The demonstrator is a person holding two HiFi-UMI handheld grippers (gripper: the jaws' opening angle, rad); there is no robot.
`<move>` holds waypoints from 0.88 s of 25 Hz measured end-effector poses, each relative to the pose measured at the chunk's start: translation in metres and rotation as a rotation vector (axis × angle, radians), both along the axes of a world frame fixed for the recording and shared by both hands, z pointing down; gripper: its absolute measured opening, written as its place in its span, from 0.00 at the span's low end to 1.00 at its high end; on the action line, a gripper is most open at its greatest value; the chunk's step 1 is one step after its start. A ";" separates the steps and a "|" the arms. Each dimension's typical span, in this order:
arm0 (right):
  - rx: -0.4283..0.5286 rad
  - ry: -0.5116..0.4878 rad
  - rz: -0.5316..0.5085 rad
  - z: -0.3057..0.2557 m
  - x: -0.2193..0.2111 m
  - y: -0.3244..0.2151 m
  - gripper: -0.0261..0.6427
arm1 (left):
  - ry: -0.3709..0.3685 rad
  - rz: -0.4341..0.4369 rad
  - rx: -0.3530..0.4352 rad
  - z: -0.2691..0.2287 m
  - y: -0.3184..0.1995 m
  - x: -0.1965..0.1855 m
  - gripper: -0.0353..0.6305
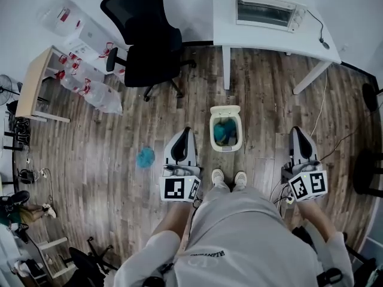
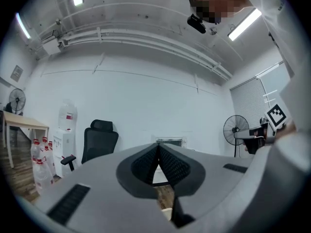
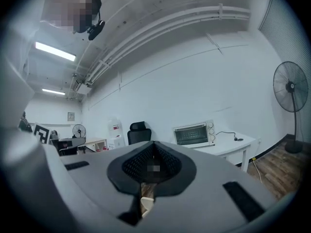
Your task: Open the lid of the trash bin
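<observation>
A small cream trash bin [image 1: 226,143] stands on the wooden floor just ahead of the person's shoes. Its lid [image 1: 225,110] is tipped up at the far side, and blue and teal stuff shows inside. My left gripper [image 1: 187,130] hangs left of the bin, apart from it, with its jaws shut and empty. My right gripper [image 1: 296,130] hangs further off on the bin's right, also shut and empty. Both point away from the person at about the same height. In the left gripper view the left gripper [image 2: 158,146] has its pads meeting. The right gripper view shows the right gripper [image 3: 153,143] closed the same way.
A black office chair [image 1: 146,40] stands beyond the bin to the left. A white table [image 1: 269,37] with a toaster oven [image 1: 269,12] is behind the bin. A blue crumpled object [image 1: 145,157] lies on the floor at left. Water bottles [image 1: 90,82] and a wooden desk [image 1: 33,82] are far left.
</observation>
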State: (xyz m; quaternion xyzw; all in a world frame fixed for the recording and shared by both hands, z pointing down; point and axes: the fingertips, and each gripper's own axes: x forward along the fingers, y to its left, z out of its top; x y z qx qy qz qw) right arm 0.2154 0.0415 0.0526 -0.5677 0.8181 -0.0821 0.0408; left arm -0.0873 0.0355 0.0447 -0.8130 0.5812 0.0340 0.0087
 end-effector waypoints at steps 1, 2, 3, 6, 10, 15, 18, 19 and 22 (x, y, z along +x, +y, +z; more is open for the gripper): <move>0.007 0.005 0.003 -0.002 0.002 -0.001 0.06 | -0.001 0.001 0.006 -0.003 -0.001 0.000 0.05; 0.012 0.005 0.006 -0.004 0.003 -0.002 0.06 | -0.002 0.002 0.010 -0.004 -0.002 0.001 0.05; 0.013 0.002 0.008 -0.005 0.005 -0.004 0.06 | -0.002 0.003 0.012 -0.006 -0.003 0.001 0.05; 0.010 -0.005 0.012 -0.006 0.007 -0.011 0.06 | 0.006 -0.003 0.016 -0.009 -0.008 0.003 0.05; 0.006 0.005 0.006 -0.006 0.006 -0.019 0.06 | 0.013 -0.007 0.020 -0.010 -0.015 0.005 0.05; -0.007 0.002 0.012 -0.001 0.013 -0.021 0.06 | 0.009 -0.004 0.028 -0.013 -0.015 0.010 0.05; -0.015 -0.004 0.014 0.001 0.014 -0.023 0.06 | 0.009 -0.003 0.031 -0.015 -0.014 0.011 0.05; -0.017 -0.006 0.015 0.002 0.015 -0.023 0.06 | 0.008 -0.001 0.032 -0.016 -0.014 0.012 0.05; -0.020 -0.007 0.015 0.003 0.015 -0.022 0.06 | 0.004 0.001 0.036 -0.018 -0.012 0.013 0.05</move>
